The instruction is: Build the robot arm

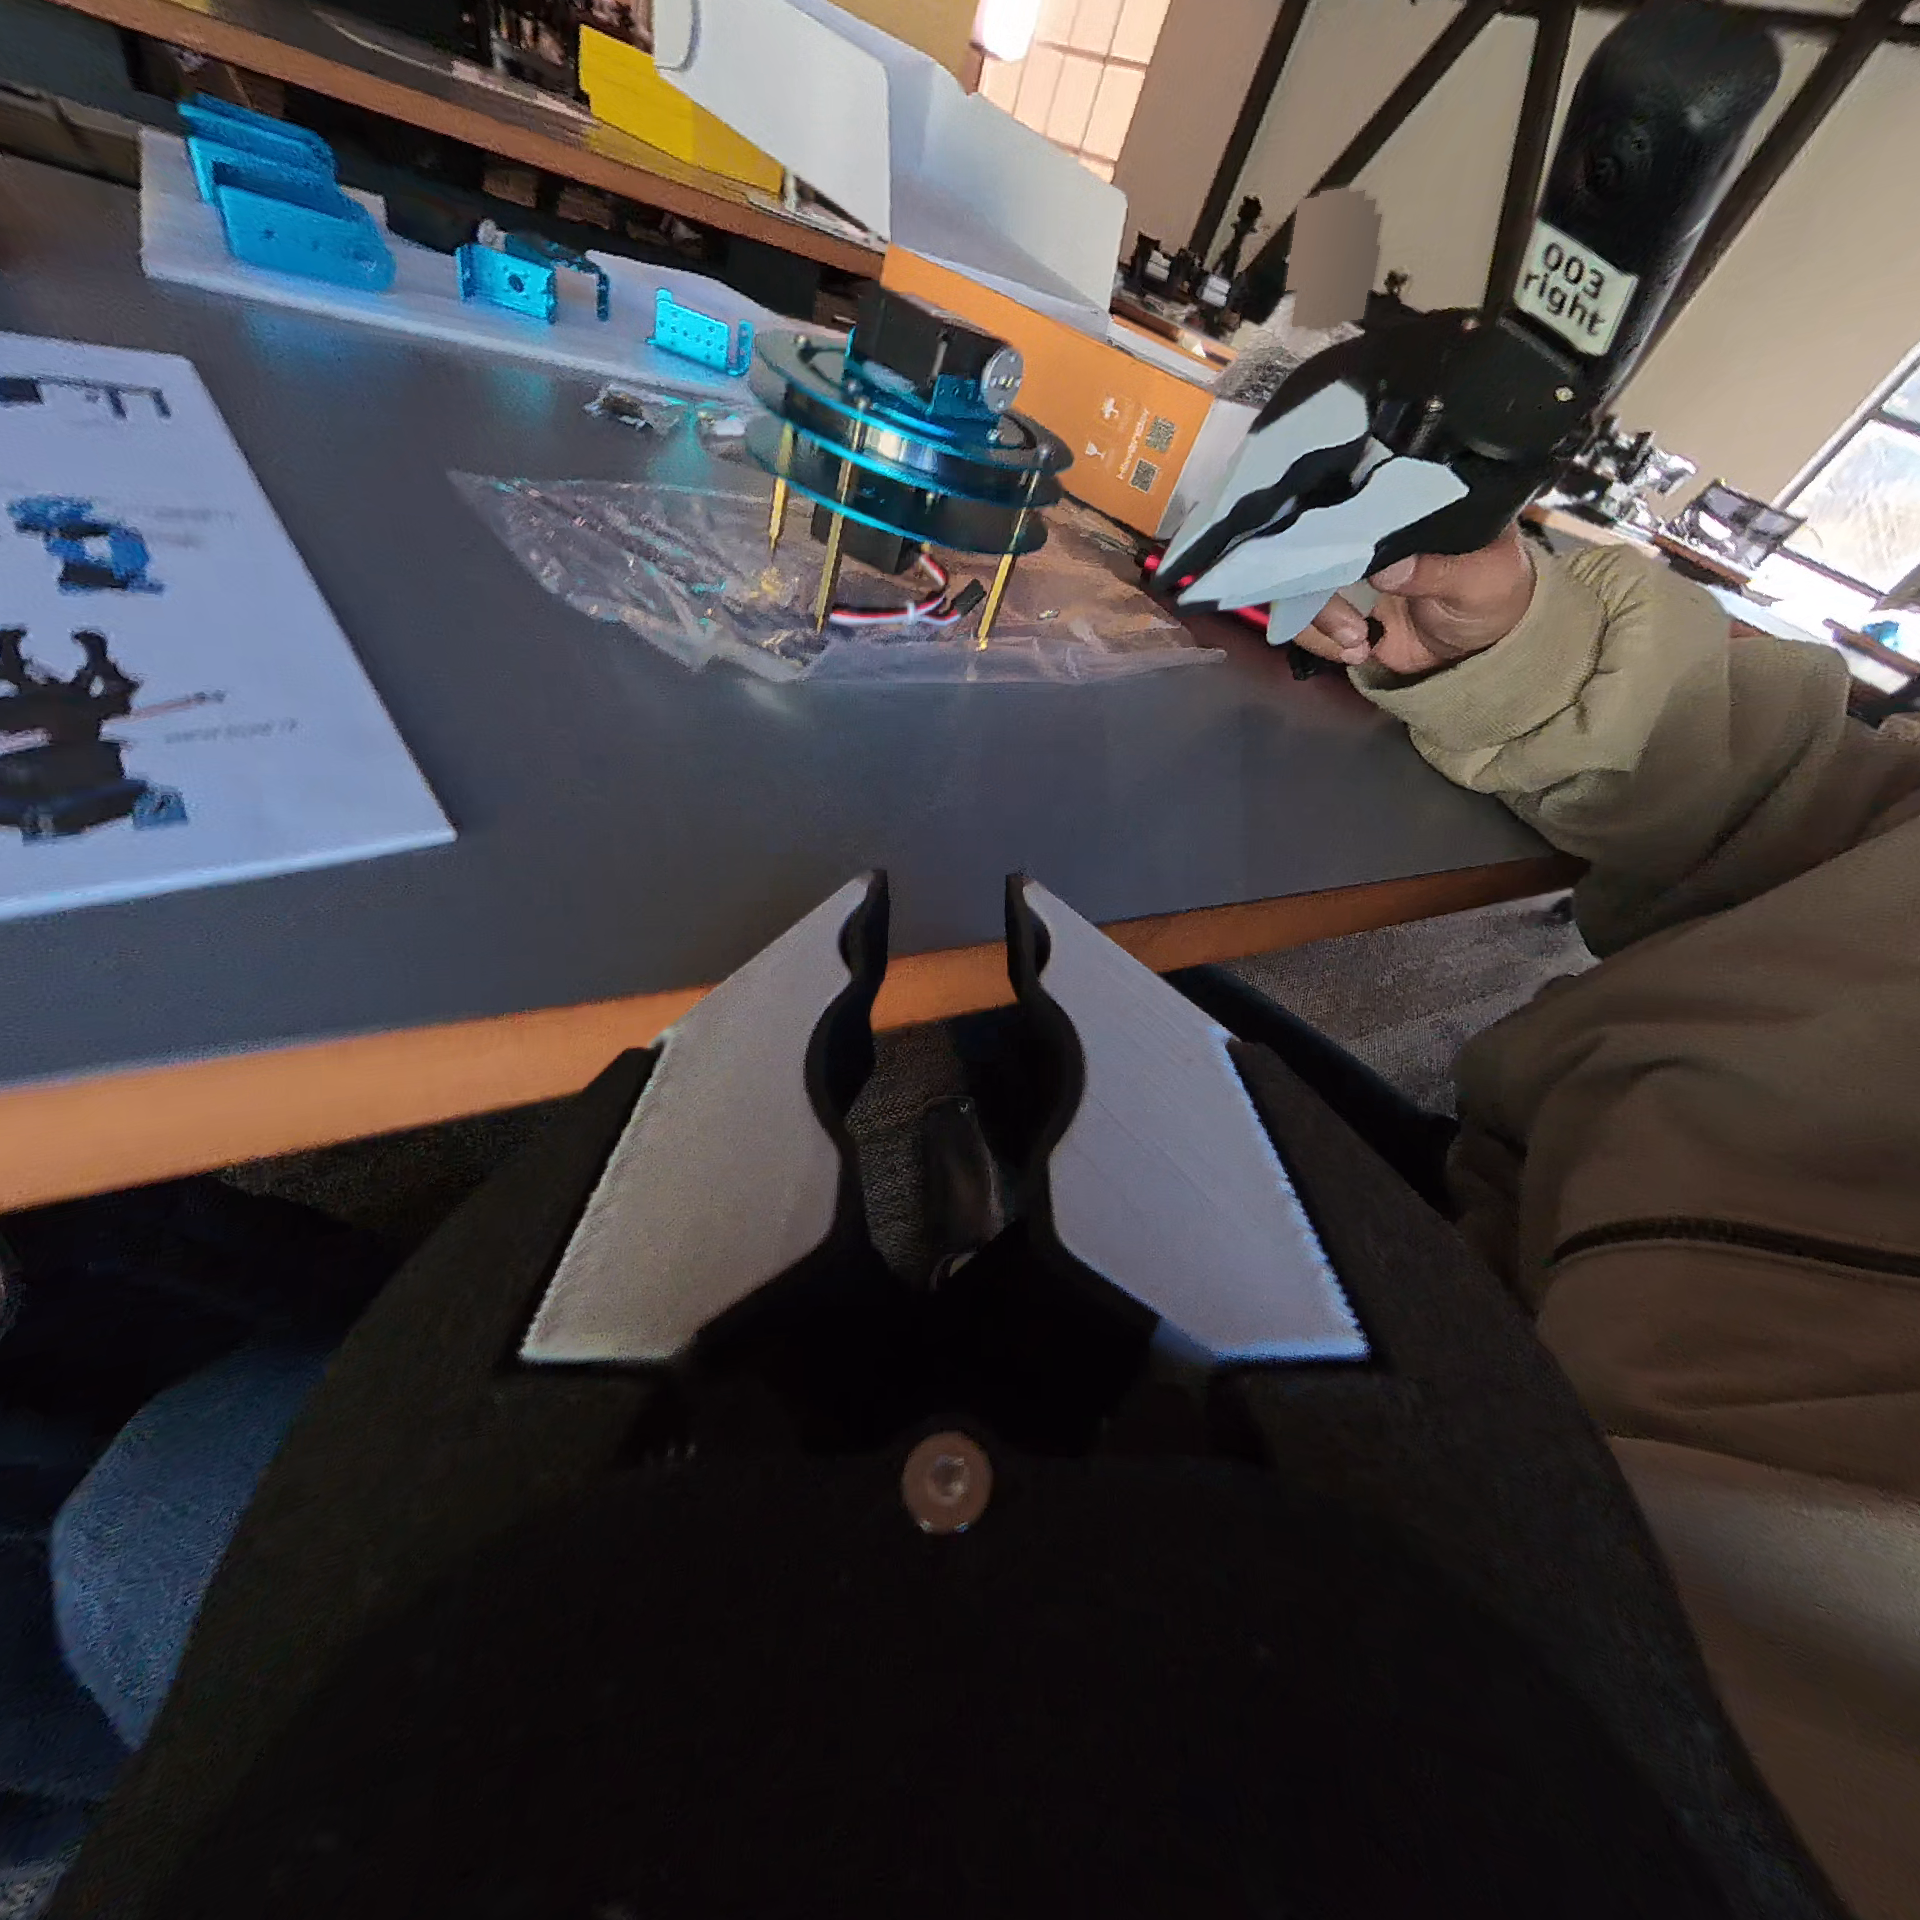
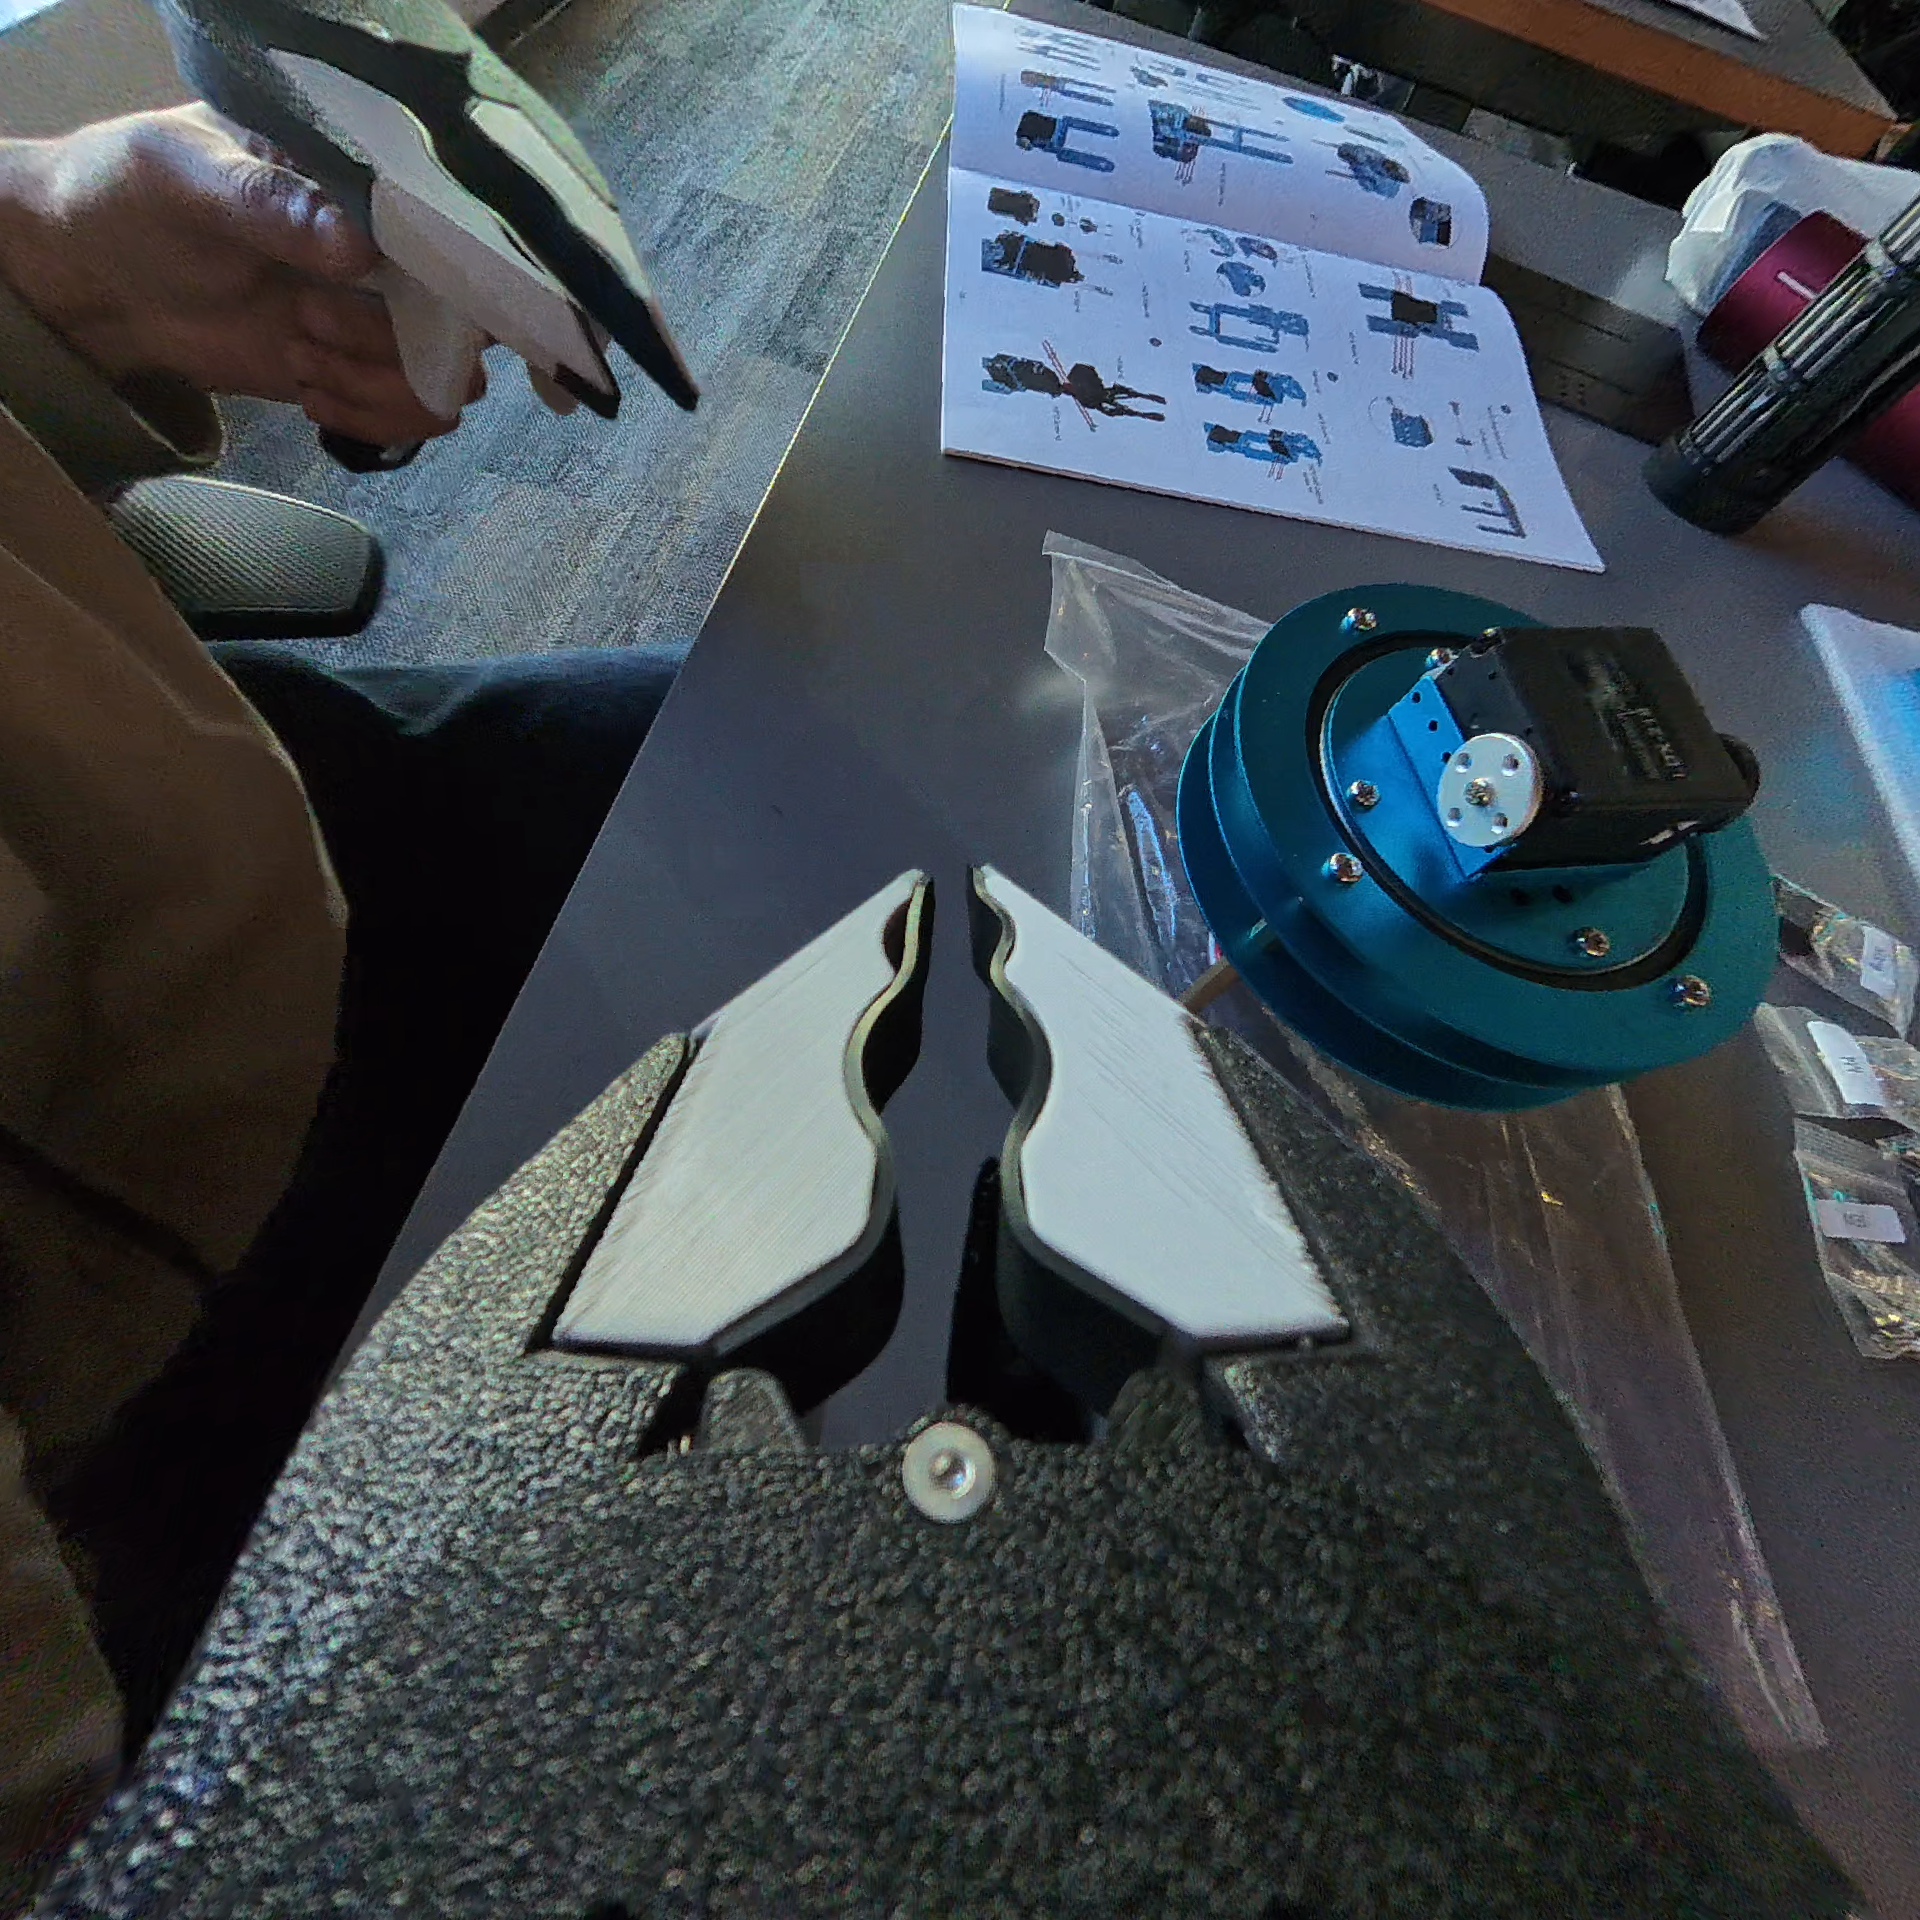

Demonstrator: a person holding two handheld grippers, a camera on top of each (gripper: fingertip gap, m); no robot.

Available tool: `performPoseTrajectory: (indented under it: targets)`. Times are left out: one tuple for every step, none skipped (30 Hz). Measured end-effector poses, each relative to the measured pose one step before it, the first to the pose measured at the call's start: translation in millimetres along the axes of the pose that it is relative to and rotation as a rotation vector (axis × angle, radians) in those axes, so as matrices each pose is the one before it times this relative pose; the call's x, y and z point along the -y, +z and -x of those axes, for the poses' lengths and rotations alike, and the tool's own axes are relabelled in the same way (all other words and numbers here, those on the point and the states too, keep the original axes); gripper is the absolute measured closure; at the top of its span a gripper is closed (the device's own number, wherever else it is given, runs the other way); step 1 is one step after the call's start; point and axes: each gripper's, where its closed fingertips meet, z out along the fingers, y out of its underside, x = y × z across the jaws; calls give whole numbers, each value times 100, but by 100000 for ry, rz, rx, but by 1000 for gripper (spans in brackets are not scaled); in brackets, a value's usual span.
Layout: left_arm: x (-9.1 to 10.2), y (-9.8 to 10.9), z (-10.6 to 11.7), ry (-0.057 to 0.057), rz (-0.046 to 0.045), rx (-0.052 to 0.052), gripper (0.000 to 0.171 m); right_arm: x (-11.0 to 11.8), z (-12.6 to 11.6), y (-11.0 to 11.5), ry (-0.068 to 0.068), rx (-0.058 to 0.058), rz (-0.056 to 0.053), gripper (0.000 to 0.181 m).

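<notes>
A blue round turntable base (image 1: 904, 447) with a black servo on top stands on brass legs on the dark table (image 1: 727, 779). It also shows in the right wrist view (image 2: 1486, 935). A clear plastic bag (image 2: 1143, 665) lies under it. My left gripper (image 1: 948, 883) is slightly open and empty, hovering at the table's near edge. It also shows held in a hand at the top left of the right wrist view (image 2: 649, 400). My right gripper (image 2: 951, 878) is nearly shut and empty, above the table just left of the base. It shows in the left wrist view (image 1: 1184, 587) to the right of the base.
An open instruction booklet (image 2: 1195, 312) lies on the table's far left side. Several blue brackets (image 1: 281, 197) sit on a white sheet at the back. An orange box (image 1: 1070, 374) stands behind the base. Small parts bags (image 2: 1860, 1143) and a black cylinder (image 2: 1787, 405) lie beyond it. A tan sleeve (image 1: 1610, 707) rests on the table edge. The gap from one gripper's tips to the other's is roughly 20 centimeters.
</notes>
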Motion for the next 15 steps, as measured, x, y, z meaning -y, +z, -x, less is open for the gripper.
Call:
performPoseTrajectory:
  targets:
    - [-1154, -193, 274, -1986, 414, 1395, 150, -126, -32, 18, -1392, -843, 737, 176]
    - [-1310, -66, 224, -2051, 1037, 1319, 150, -37, -8, 8, -1167, -740, 513, 175]
    - [-1299, -40, 112, -1810, 843, 989, 148, 173, 221, -38, -936, 495, -607, 174]
    - [-1219, -54, 52, -1603, 373, 1023, 147, 377, 402, -65, -862, 1209, -1674, 172]
    - [-1124, -133, 10, -1554, 106, 1235, 147, 423, 373, -57, -1141, 655, -1529, 171]
    - [-1038, -213, -42, -1624, 52, 1145, 147, 473, 380, -33, -1879, 290, -1311, 169]
    - [-961, -338, -132, -1670, 197, 842, 146, 521, 366, -39, -2502, -293, -820, 165]
    - [-912, -449, -225, -1201, 565, 500, 146, 686, 279, -96, -1738, -1568, -813, 161]
    - [-872, -571, -217, -171, 962, 775, 146, 904, 541, -159, -690, -536, -1372, 156]
    - [-828, -710, -122, 879, 1094, 1722, 146, 934, 798, -173, 115, 311, -1064, 150]
    - [-732, -793, -56, 1472, 926, 2405, 146, 744, 926, -162, 690, -59, 106, 144]
    - [-629, -844, -71, 1414, 569, 2511, 146, 704, 1125, -211, 1680, -178, -388, 140]
    - [-493, -889, -174, 1067, -186, 2186, 146, 757, 1408, -326, 2811, 203, -1958, 140]
    - [-378, -898, -329, 725, -816, 1333, 146, 637, 1828, -377, 3124, 1564, -2930, 140]
    - [-443, -905, -503, 151, -425, 258, 146, 256, 1932, -314, 2967, 1459, -2110, 141]
